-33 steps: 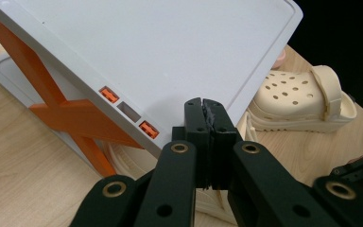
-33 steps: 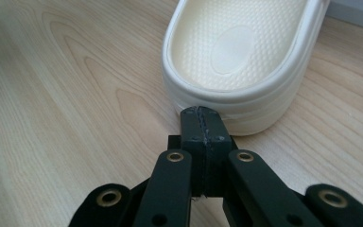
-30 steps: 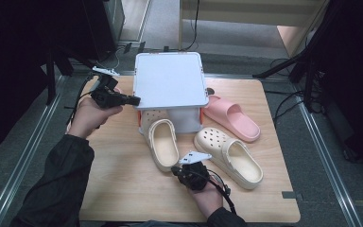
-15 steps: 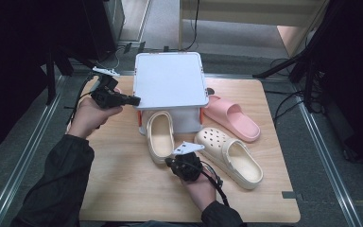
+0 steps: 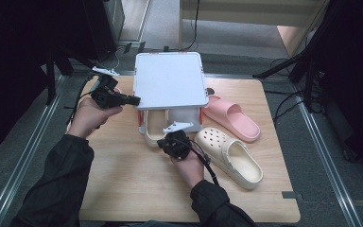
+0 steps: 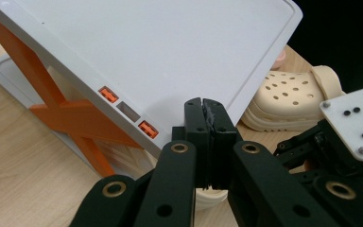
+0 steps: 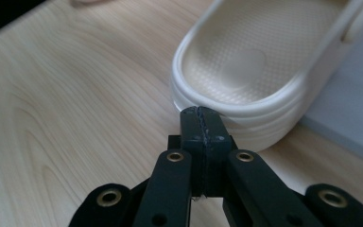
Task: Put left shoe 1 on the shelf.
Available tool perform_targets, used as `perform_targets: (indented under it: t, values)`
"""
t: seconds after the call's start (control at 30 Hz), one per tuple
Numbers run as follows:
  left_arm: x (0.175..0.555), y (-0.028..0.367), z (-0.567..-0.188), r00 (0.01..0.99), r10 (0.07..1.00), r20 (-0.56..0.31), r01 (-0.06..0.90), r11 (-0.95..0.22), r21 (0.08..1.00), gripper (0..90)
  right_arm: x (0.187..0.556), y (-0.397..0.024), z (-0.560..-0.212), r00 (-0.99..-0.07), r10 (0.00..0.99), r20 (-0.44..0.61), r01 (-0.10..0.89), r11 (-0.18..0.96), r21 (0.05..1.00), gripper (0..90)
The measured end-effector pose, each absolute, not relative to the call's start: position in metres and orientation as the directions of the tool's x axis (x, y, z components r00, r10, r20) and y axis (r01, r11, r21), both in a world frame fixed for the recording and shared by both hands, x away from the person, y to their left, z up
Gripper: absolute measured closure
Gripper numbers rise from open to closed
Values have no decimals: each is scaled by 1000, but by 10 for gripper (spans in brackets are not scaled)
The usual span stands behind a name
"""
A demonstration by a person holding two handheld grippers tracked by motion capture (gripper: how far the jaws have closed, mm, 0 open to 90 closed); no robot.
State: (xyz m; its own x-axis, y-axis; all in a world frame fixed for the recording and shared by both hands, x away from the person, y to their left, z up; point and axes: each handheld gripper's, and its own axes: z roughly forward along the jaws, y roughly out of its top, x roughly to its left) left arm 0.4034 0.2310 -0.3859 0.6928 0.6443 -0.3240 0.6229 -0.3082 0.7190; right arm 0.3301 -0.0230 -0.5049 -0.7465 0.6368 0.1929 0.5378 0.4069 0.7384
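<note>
The right tool [image 7: 202,113] is pressing its closed, empty tips against the heel of the cream clog [image 7: 253,71], which is lying half under the raised lid [image 5: 170,80] of the white box [image 5: 186,118] near the table's [image 5: 123,189] far edge. The left tool [image 6: 203,106], also closed on nothing, is propping that lid. The clog is looking light, rubbery and springy, so its thick heel rim is probably offering the best hold.

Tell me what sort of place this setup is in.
Probably a lab or studio rigged for recording handling tasks, not a home. A bare wooden table sits between metal floor rails, with black stands and cables around it, and a person works hand-held grippers over shoes.
</note>
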Motion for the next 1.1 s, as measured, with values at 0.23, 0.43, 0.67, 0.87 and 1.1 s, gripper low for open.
perform_targets:
  t: [0.23,0.43,0.67,0.87,1.1]
  values:
    - [404,231,-386,692,645,-324,623,-306,720,896,352,-12,-503,-735,662,150,529,419,738,900]
    - [403,231,-386,692,647,-320,621,-309,720,895,369,-2,-506,-712,687,146,541,404,737,900]
    - [404,233,-386,684,658,-314,620,-298,725,895,373,5,-509,-714,686,142,528,393,753,900]
    - [405,233,-386,673,660,-334,634,-283,720,878,370,4,-505,-712,681,173,551,389,738,894]
    - [400,233,-378,662,648,-378,653,-250,715,734,353,-12,-489,-739,638,216,545,378,749,794]
